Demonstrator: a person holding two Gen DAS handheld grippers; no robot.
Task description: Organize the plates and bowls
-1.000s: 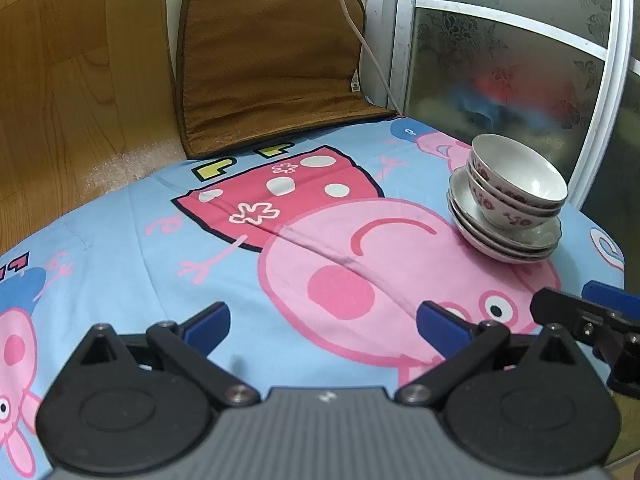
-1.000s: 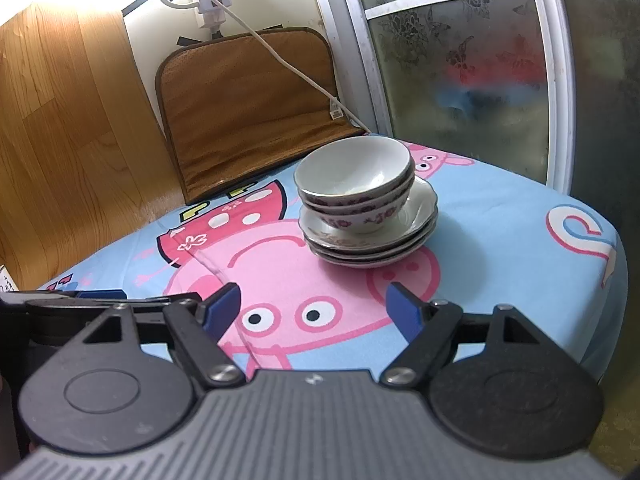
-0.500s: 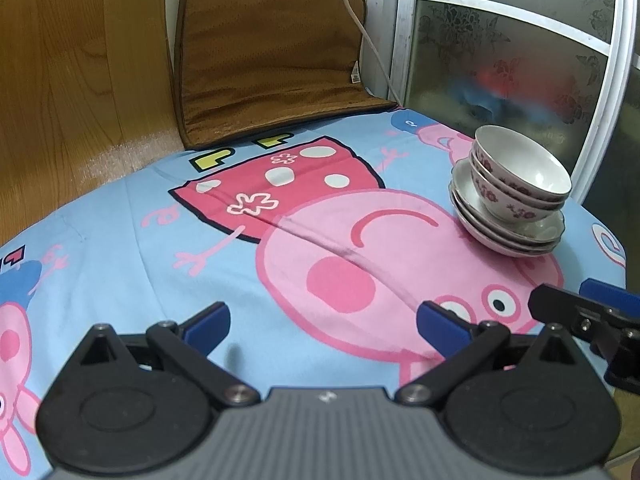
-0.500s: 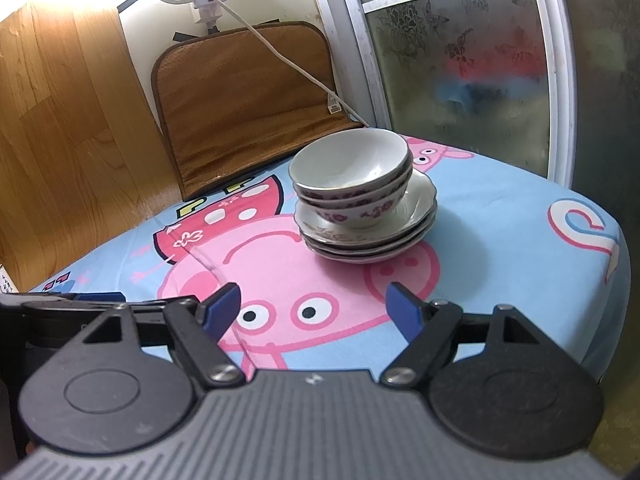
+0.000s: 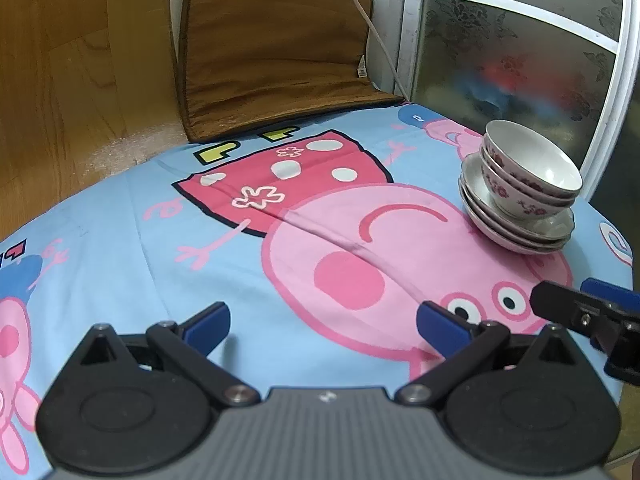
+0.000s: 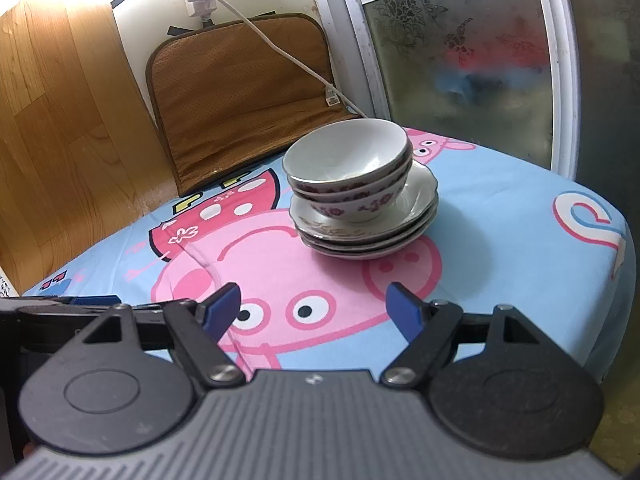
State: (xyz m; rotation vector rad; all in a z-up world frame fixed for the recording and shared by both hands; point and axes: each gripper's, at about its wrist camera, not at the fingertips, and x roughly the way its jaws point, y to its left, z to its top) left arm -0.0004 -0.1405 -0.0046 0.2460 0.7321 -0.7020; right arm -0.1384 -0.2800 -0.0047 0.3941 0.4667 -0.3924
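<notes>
A cartoon-pig cloth (image 6: 500,208) covers the table; stacked bowls (image 6: 348,160) sit on plates (image 6: 416,216) near frosted doors (image 6: 460,48). Both tools, left tool (image 5: 324,322) and right tool (image 6: 314,306), gape empty.

Plenty of open room was left across the blue cartoon sheet (image 5: 120,240), bare from the near edge to the far left. The only thing in the way on top was the stack of bowls and plates (image 6: 362,196), parked far right. Behind it, passage was blocked by the frosted glass door (image 6: 460,60), and the brown cushion (image 5: 276,44) was propped against the far wall.
</notes>
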